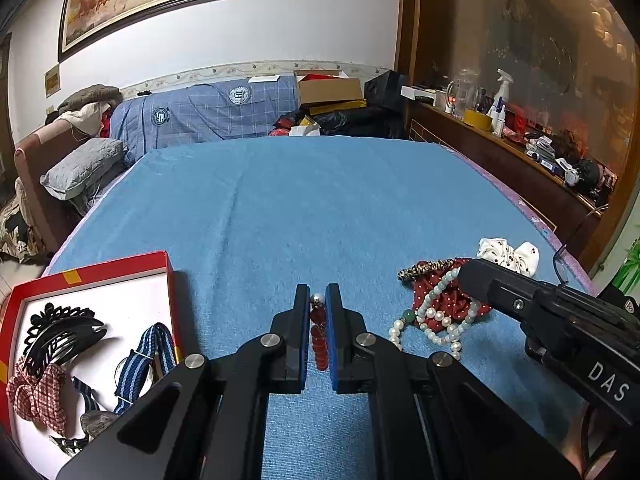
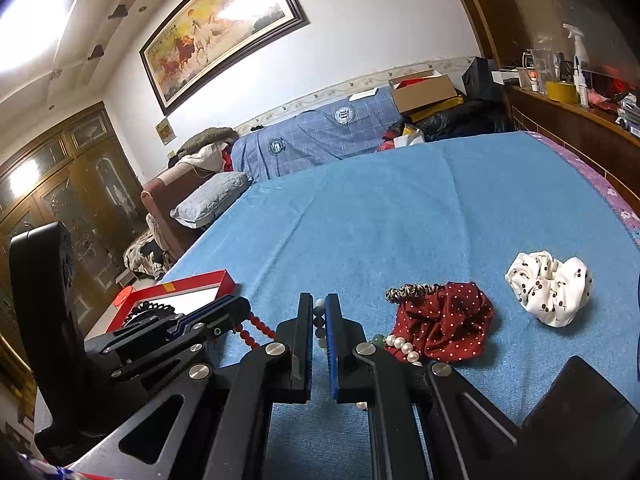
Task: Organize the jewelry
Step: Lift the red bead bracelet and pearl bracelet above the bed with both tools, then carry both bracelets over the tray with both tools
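My left gripper (image 1: pixel 318 300) is shut on a red bead bracelet (image 1: pixel 319 340) with a silver end bead, just above the blue cloth. It also shows in the right wrist view (image 2: pixel 256 326), hanging from the left gripper's fingers (image 2: pixel 216 320). My right gripper (image 2: pixel 319 308) is shut on a strand of pearl beads (image 2: pixel 319 320); the pearl necklace (image 1: pixel 436 316) trails over a red dotted scrunchie (image 2: pixel 444 320). The red box (image 1: pixel 92 276) with a white inside sits at the left and holds a black hair claw (image 1: pixel 60 332), a striped watch (image 1: pixel 136 368) and a checked scrunchie (image 1: pixel 36 396).
A white cherry-print scrunchie (image 2: pixel 550 288) and a leopard hair tie (image 2: pixel 412 291) lie on the blue cloth (image 1: pixel 320 208) to the right. A sofa with a blue cover (image 1: pixel 208 112) and a cluttered wooden sideboard (image 1: pixel 520 160) stand beyond the table.
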Demonstrator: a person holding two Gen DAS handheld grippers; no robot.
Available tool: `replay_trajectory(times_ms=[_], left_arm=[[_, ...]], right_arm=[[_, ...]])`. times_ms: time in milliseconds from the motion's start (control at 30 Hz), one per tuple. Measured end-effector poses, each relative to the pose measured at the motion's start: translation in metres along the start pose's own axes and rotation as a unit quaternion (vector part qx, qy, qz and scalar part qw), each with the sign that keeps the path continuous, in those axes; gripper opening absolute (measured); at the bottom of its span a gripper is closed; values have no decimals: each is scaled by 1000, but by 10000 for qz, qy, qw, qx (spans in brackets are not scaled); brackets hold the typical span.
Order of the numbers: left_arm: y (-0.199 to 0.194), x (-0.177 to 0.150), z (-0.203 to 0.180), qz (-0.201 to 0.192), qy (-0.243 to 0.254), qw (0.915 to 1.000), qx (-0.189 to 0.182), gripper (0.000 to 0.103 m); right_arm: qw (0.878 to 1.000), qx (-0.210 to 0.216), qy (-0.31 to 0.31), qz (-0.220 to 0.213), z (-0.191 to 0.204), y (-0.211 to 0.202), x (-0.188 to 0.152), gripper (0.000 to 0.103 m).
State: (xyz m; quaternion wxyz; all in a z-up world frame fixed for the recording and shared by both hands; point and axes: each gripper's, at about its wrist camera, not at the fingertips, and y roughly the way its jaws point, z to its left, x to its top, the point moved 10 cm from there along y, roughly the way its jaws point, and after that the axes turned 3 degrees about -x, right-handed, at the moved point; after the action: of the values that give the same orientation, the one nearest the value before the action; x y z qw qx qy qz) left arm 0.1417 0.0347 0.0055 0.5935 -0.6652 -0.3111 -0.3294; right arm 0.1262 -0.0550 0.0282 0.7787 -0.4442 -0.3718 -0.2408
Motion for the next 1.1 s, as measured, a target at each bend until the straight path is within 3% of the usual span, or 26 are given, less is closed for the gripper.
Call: replay_trajectory(times_ms=[600,833,1100], left_arm=[[-10,8,5,-116,-151,9998,-38,7],[-41,14,14,-296,-341,9989,-83,7],[-89,1,43,-449,-480,9978,120,7]], right_arm=[[9999,-14,85,-79,-3,-4,7,5],[9995,-81,220,-214,-3,-21,4,5],[9995,136,-62,-291,39,-39,5,6]])
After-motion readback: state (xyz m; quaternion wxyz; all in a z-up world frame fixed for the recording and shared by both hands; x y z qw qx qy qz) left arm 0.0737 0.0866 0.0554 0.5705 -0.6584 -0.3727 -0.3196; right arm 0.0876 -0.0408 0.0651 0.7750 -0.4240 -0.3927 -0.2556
